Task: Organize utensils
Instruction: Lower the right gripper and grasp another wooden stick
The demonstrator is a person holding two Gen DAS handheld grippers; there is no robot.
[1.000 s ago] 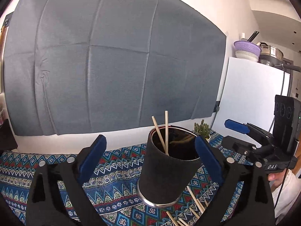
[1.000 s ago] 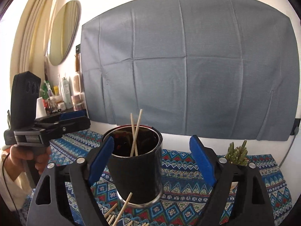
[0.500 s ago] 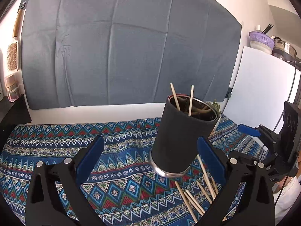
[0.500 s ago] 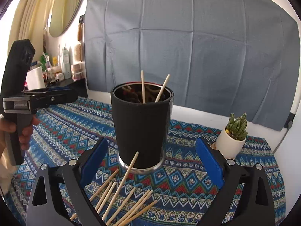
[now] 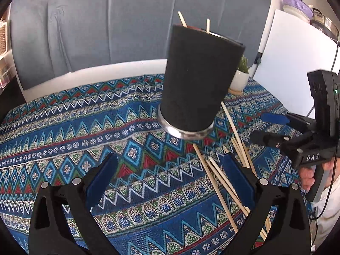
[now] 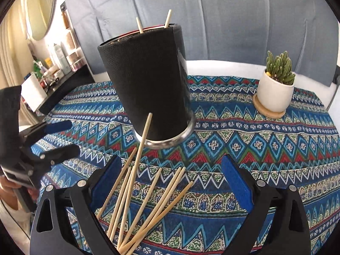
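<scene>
A tall black holder cup (image 5: 197,78) with a metal base stands on the patterned cloth; it also shows in the right wrist view (image 6: 148,85). Two chopstick tips (image 6: 153,22) stick out of its top. Several loose wooden chopsticks (image 6: 148,195) lie on the cloth in front of the cup, and also show in the left wrist view (image 5: 225,176). One chopstick (image 6: 144,136) leans against the cup. My left gripper (image 5: 170,178) is open and empty, above the cloth left of the pile. My right gripper (image 6: 170,180) is open and empty, just above the pile.
A small cactus in a white pot (image 6: 276,89) stands on a wooden coaster at the back right. A shelf with bottles (image 6: 57,61) is at the left. A white cabinet (image 5: 293,48) stands at the right. A grey cloth hangs behind the table.
Both grippers have tilted downward and drawn back from the cup, so more of the cloth and the loose chopsticks show. Both stay open and empty.
</scene>
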